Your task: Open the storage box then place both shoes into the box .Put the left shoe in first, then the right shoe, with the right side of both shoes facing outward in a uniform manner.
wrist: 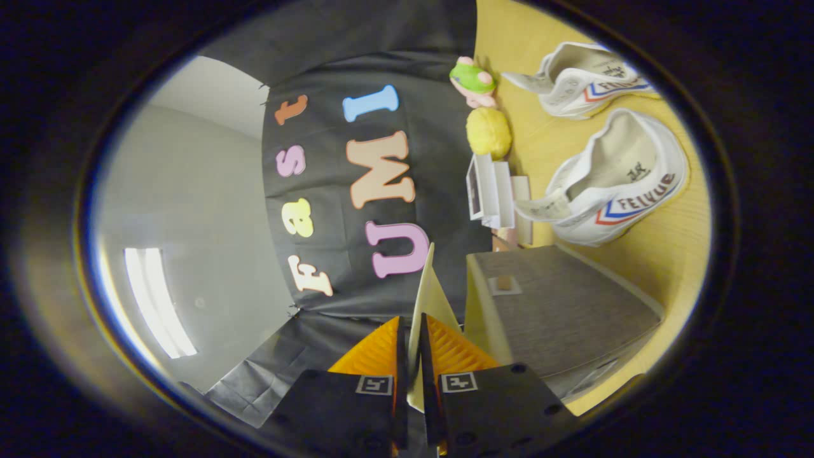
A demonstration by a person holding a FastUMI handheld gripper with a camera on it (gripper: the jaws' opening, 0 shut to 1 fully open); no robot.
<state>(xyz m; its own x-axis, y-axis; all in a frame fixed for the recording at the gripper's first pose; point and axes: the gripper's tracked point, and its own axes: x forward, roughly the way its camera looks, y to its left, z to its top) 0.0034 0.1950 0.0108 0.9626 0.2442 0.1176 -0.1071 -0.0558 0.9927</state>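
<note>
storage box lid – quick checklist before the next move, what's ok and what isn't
1. Grip on lid: gripper fingers pinch the thin cream lid flap between them: ok.
2. Lid lifted off the storage box: ok.
3. Lid fully open: cannot tell.
4. Both shoes in reach of view: near shoe and far shoe lie on the wooden table beyond the box: ok.
5. Shoes in box: not ok, both outside.
6. Which shoe is the left: cannot tell.

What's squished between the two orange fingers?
In the gripper view, the pale box lid sits between the orange fingers, pinched by the gripper. The grey storage box lies beside it.
</note>
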